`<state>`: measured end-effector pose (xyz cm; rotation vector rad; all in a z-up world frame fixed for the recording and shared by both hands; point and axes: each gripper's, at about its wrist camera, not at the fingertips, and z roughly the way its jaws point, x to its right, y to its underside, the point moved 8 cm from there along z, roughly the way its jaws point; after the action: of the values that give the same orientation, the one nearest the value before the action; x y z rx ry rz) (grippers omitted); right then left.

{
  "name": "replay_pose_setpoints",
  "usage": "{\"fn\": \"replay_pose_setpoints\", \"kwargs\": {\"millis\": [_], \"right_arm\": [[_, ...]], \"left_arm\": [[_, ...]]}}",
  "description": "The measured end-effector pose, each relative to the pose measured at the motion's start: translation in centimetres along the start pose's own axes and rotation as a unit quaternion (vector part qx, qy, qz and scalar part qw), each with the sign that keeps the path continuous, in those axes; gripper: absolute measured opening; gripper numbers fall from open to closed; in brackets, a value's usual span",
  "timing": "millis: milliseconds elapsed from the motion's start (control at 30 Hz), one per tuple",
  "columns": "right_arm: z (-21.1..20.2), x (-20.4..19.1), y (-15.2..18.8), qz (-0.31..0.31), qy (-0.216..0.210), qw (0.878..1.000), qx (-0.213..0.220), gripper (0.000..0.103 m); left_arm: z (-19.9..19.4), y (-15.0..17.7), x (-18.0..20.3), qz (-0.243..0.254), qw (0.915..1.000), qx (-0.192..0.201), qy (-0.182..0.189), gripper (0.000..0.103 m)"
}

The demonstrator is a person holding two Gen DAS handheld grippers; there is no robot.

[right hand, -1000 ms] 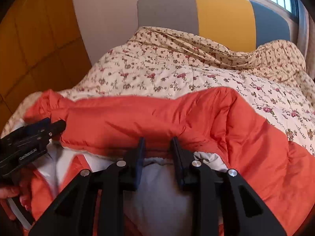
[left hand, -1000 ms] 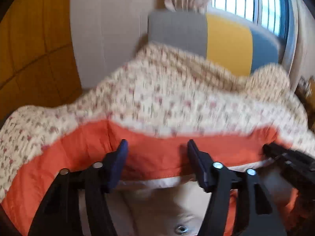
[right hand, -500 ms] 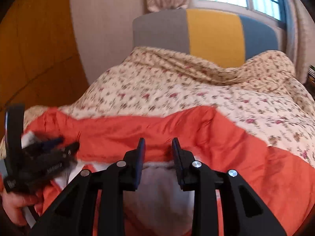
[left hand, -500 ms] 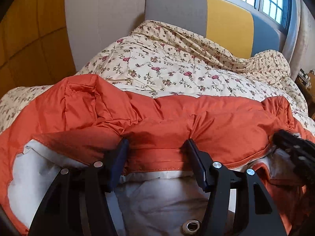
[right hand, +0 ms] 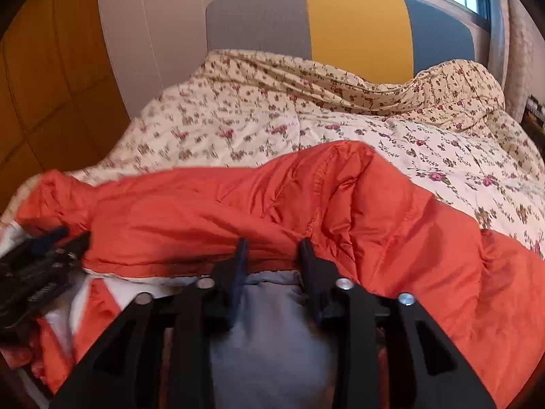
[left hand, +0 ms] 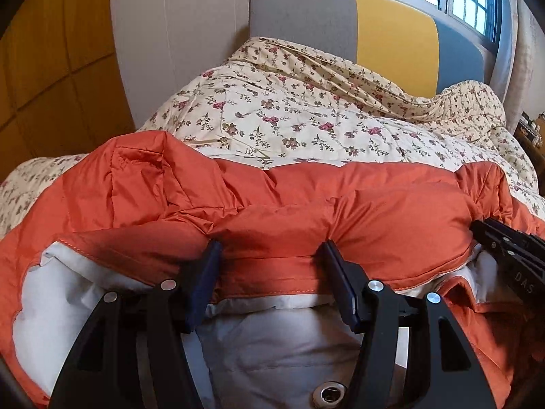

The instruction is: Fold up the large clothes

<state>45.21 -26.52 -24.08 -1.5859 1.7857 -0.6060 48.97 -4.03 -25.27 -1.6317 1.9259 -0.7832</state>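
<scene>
We see the right gripper (right hand: 272, 248), its jaws opening, at the folded edge of the orange jacket (right hand: 306, 197), which lies across the near end of the flowered quilt (right hand: 272, 126). The left gripper (right hand: 44, 259) sits at the jacket's left end.

Orange jacket (left hand: 374, 218) blocks both tools; floral quilt (left hand: 289, 119) beyond lies open.

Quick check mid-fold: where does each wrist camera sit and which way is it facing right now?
Left wrist: on the left tongs, looking down-forward over the puffy orange jacket toward the headboard; right tongs at right edge.
Right wrist: on the right tongs, jaws opening at the jacket's hem, same heading; left tongs at left edge.
Shared: jacket, floral quilt, headboard, each other's tongs.
</scene>
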Motion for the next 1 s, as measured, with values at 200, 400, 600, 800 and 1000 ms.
{"fn": "replay_pose_setpoints", "kwargs": {"millis": [200, 400, 600, 800, 1000], "right_arm": [[-6.7, 2.5, 1.7, 0.076, -0.02, 0.997, 0.015, 0.048], [-11.4, 8.2, 4.6, 0.174, 0.009, 0.985, 0.005, 0.049], [-15.5, 13.9, 8.8, 0.271, 0.037, 0.962, -0.011, 0.05], [-18.8, 18.0, 11.8, 0.32, 0.064, 0.945, -0.004, 0.051], [-21.2, 22.5, 14.5, 0.389, 0.091, 0.917, 0.001, 0.051]], "left_arm": [[0.1, -0.1, 0.4, 0.002, 1.0, 0.0, -0.003, 0.061], [-0.9, -0.3, 1.0, 0.023, 0.9997, 0.003, -0.003, 0.08], [-5.9, 0.4, 0.5, 0.022, 0.9985, 0.049, -0.007, 0.095], [-9.1, 4.2, -2.7, -0.037, 0.9979, 0.049, -0.02, 0.095], [-9.0, 6.9, -4.9, -0.073, 0.996, 0.019, -0.046, 0.095]]}}
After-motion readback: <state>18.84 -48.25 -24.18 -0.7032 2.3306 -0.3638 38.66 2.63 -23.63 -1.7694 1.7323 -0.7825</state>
